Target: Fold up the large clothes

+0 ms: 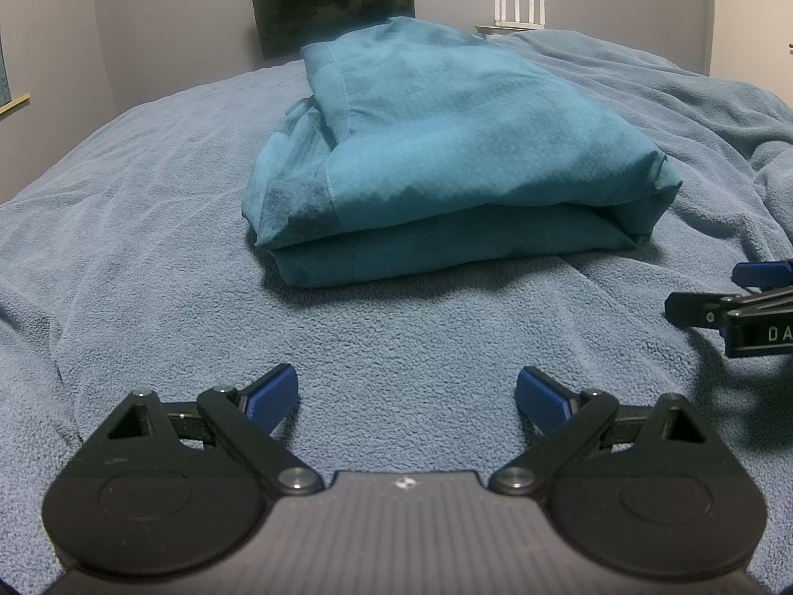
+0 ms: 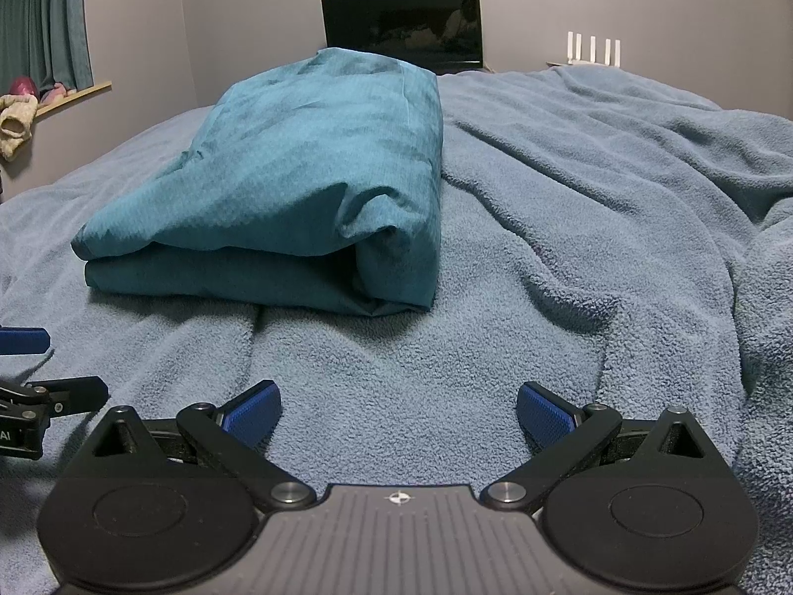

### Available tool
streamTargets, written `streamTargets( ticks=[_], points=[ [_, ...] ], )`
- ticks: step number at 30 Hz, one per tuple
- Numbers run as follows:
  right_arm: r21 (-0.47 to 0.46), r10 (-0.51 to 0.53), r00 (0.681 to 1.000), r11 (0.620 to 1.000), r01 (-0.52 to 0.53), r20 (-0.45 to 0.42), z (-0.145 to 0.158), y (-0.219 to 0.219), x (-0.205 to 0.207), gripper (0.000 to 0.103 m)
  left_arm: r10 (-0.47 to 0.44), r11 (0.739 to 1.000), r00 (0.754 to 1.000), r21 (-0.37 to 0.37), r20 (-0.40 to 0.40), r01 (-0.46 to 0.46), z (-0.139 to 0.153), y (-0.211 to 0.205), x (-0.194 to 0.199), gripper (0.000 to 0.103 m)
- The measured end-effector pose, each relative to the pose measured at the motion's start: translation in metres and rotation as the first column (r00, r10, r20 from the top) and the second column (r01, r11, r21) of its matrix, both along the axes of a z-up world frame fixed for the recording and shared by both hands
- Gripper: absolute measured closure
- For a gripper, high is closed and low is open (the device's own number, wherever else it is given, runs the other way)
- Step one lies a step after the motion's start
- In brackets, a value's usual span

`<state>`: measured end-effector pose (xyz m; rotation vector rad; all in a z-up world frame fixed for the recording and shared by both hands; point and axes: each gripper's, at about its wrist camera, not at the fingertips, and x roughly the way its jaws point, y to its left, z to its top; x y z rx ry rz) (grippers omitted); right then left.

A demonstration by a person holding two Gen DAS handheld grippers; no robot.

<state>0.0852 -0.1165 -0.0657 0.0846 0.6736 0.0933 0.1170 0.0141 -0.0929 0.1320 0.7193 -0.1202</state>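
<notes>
You hold both tongs, the left [image 1: 406, 396] and the right [image 2: 396, 409], wide and empty low over the blanket [image 2: 594, 198], apart from the garment [image 1: 421, 148], which lies folded ahead, so the fold seems finished.

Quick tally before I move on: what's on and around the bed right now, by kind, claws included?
Folded teal garment: 1
Grey-blue fleece blanket covering the bed: 1
Claws, both open: 2, left claw, right claw
Dark screen by the far wall: 1
White router with upright antennas: 1
Total: 6
</notes>
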Motion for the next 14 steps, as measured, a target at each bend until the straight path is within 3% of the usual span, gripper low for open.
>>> streamTargets(
  ticks=[14],
  points=[
    [-0.002, 0.002, 1.0, 1.0, -0.002, -0.004, -0.0016, -0.0012, -0.0002, 0.0, -0.041, 0.999, 0.999, -0.019, -0.005, 0.041, -0.0006, -0.0017, -0.0023, 0.007]
  ],
)
